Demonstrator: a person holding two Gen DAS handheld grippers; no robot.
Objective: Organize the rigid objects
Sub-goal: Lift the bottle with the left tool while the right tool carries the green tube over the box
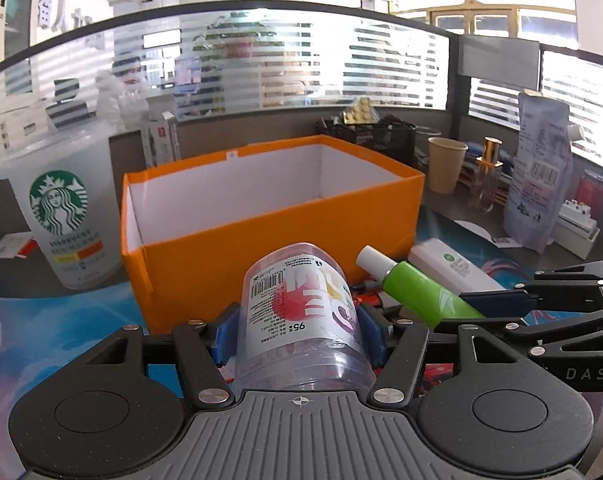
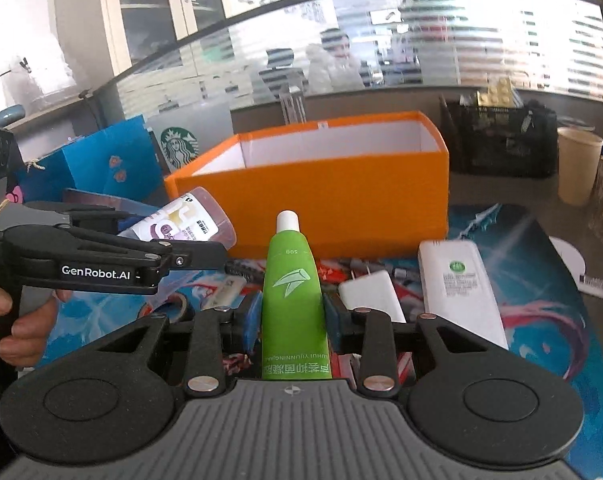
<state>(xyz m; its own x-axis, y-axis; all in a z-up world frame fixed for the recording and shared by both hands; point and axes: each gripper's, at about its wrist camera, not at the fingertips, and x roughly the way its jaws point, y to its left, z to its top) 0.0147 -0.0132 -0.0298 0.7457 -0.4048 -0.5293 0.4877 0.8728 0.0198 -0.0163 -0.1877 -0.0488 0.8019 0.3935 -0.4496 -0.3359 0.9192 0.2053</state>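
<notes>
Step in hand, as judged: transfer of two picked items to the box (image 1: 285,236).

Left gripper (image 1: 299,328): jaws partly open, blue pads clamped on the sides of a clear jar (image 1: 301,320). The jar lies on its side, base pointing away, clear of the mat (image 2: 541,320).

Right gripper (image 2: 291,316): jaws narrow, pads pressed on the body of a green tube (image 2: 291,292), white cap pointing toward the box.

The box stands just beyond both grippers, open; no contents show in either view.

Remaining on the mat, right of the tube: a white remote (image 2: 457,284) and a white charger (image 2: 371,292).

Next move: carry each item over the near box wall, lower it inside, then open the jaws. Keep the grippers apart; they sit close together.
</notes>
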